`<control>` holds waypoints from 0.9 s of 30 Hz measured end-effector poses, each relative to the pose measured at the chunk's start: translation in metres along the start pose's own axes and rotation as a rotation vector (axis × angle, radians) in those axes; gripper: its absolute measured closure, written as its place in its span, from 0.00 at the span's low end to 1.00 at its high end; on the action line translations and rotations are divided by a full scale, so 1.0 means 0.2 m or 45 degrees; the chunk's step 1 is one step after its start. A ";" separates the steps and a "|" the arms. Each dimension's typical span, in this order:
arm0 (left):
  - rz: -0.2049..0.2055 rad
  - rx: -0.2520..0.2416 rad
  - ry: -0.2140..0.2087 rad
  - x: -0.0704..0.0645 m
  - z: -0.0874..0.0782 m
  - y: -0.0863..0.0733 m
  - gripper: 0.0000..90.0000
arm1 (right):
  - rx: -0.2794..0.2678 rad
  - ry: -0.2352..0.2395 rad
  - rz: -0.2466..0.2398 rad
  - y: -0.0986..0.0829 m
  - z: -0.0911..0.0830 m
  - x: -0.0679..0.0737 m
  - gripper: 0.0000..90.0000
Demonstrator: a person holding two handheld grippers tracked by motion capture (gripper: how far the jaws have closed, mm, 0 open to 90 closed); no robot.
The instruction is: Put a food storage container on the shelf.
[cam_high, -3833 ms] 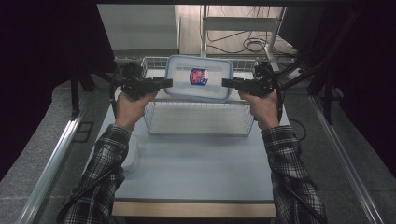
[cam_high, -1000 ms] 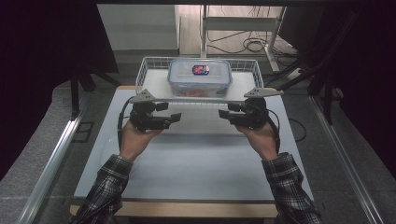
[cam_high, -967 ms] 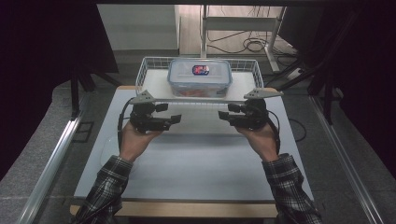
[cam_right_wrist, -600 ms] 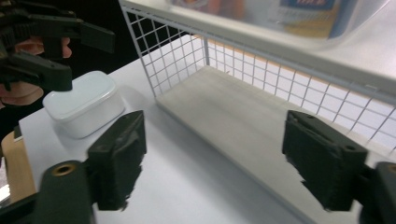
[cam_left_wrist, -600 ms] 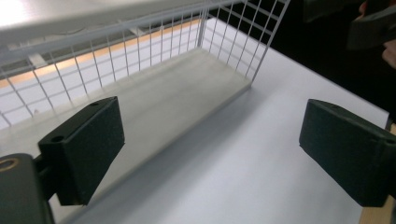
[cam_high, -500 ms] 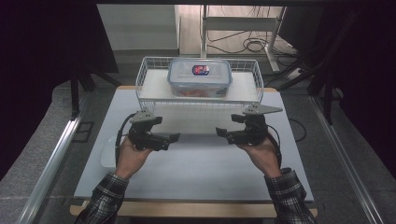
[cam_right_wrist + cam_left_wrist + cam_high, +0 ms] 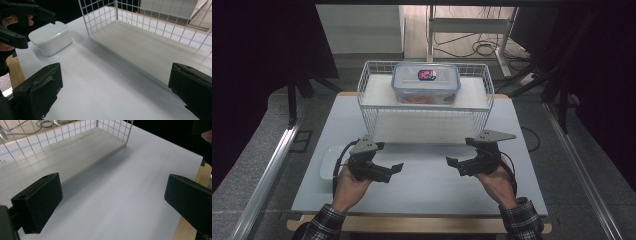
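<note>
Clear lidded container [image 7: 426, 83] with a red-and-blue label, sitting on top of the white wire basket [image 7: 371, 118] at upper centre of the high view, well apart from both grippers. Lower left: left gripper [image 7: 388, 171], jaws spread wide, empty. Lower right: right gripper [image 7: 458, 164], jaws likewise apart, empty. Seen clearly in the right gripper view, upper left: a white tub [image 7: 50, 37] on the table [image 7: 100, 90] beside the basket.
</note>
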State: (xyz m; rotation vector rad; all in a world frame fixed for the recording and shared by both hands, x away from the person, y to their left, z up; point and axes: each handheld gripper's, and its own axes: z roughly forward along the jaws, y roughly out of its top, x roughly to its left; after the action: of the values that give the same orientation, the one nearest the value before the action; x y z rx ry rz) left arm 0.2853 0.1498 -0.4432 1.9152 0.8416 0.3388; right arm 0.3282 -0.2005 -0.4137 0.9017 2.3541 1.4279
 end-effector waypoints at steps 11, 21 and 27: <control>0.022 0.012 0.036 -0.06 0.00 -0.18 0.01 | 0.040 -0.003 0.033 -0.15 -0.02 0.01 0.00; 0.041 0.034 0.087 -0.11 0.02 -0.33 0.01 | 0.057 -0.038 0.058 -0.31 -0.03 0.01 0.00; 0.066 0.069 0.101 -0.13 0.04 -0.37 0.01 | 0.094 -0.055 0.030 -0.37 -0.02 0.04 0.00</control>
State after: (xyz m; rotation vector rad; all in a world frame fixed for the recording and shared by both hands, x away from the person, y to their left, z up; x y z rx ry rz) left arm 0.2409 0.1487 -0.5079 1.9878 0.8619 0.4298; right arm 0.2931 -0.2229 -0.4747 0.9719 2.3862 1.3243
